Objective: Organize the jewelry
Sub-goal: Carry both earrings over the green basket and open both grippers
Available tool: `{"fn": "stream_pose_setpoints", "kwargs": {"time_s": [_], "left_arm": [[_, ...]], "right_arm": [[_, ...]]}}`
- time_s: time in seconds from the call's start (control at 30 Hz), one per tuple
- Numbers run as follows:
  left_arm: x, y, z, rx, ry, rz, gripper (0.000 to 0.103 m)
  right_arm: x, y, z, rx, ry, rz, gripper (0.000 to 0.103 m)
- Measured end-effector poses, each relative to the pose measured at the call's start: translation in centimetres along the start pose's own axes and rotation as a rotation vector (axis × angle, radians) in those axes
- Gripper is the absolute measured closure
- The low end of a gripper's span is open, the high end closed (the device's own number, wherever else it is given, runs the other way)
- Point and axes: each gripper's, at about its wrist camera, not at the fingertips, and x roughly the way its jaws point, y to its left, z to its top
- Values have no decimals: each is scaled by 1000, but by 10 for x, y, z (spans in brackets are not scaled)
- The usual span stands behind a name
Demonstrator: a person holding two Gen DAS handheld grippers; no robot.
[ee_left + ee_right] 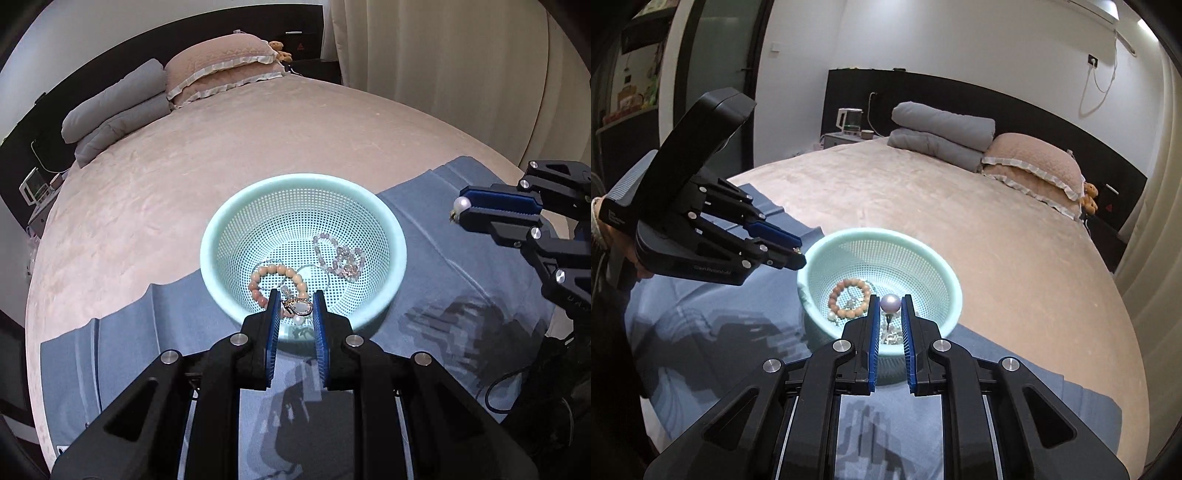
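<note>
Above the mint mesh basket (221, 236) of beaded bracelets (849, 299), the left gripper (295, 306) pinches a gold-rimmed pendant (298, 307) while the right gripper (890, 306) pinches a pearl earring (890, 303).

Faint lettering on the left tool (798, 253) body cannot be read.

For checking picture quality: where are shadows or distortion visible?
Left wrist view: fisheye bends the bed into a dome; dark hand-held gripper shadows fall on the blue cloth. Right wrist view: the same bending; shadows on the cloth left of the basket.
</note>
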Motion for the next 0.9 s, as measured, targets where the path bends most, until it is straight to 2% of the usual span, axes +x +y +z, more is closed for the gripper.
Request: {"fn": "stream_pose_setpoints", "kwargs": {"time_s": [0.43, 0.73, 0.77, 0.8, 0.83, 0.9], "left_arm": [[84, 16, 15, 14, 71, -66, 85], [101, 18, 9, 10, 85, -75, 83], [99, 20, 9, 5, 81, -71, 80], [96, 21, 10, -1, 75, -62, 69], [94, 24, 11, -8, 67, -46, 51], [84, 28, 12, -27, 45, -21, 39]], "right_arm": [[96, -17, -5, 44, 90, 31, 92], [114, -19, -13, 71, 116, 24, 91], [113, -22, -13, 76, 115, 18, 91], [111, -23, -11, 82, 111, 6, 90], [108, -25, -10, 89, 107, -7, 88], [102, -28, -7, 105, 106, -25, 73]]}}
